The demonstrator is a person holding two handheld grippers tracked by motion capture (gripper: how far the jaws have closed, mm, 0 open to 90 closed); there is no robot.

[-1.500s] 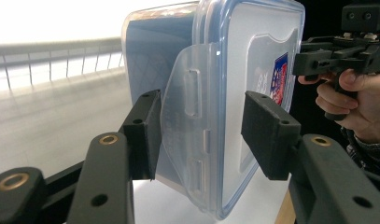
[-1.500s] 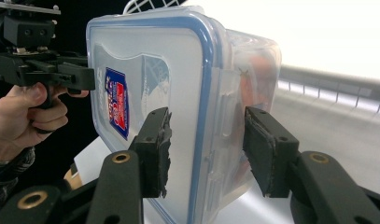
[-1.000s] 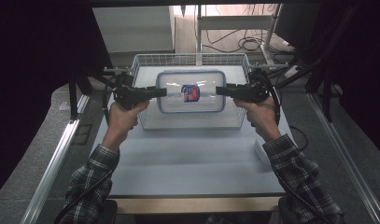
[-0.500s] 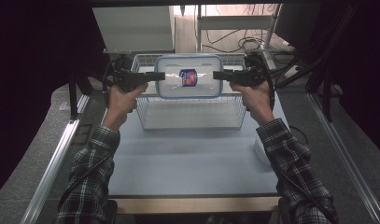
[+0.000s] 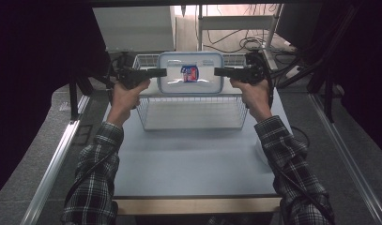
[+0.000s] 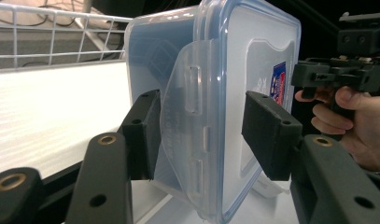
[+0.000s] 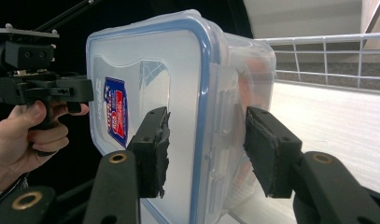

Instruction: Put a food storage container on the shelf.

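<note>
Pale blue-grey worktop (image 5: 193, 159) fills the lower centre of the high view, dark room to both sides and cables at upper right. At upper centre stands a white wire basket (image 5: 193, 112), open-topped, with a thin welded grid for walls.

Left of centre, the left hand-held gripper (image 5: 153, 73) closes its two black jaws on one short end of a clear plastic container (image 5: 191, 75); in the left gripper view the pads sit either side of the hinged latch flap (image 6: 190, 135), one against the lid, one against the body. The container is a rounded rectangular box, translucent and smooth, with a blue seal line around its lid and a red-and-blue label (image 5: 190, 73) on the lid face. It hangs in the air above the basket's far half, lid tilted toward the camera.

Right of centre, the right hand-held gripper (image 5: 222, 71) clamps the opposite short end likewise; its inner pad looks frayed at the edge.

Judged step: a two-handed carry of the container over the basket. Whether it is going in or coming out cannot be told. The next move calls for both hands travelling together, level, keeping even pressure on slippery plastic.
</note>
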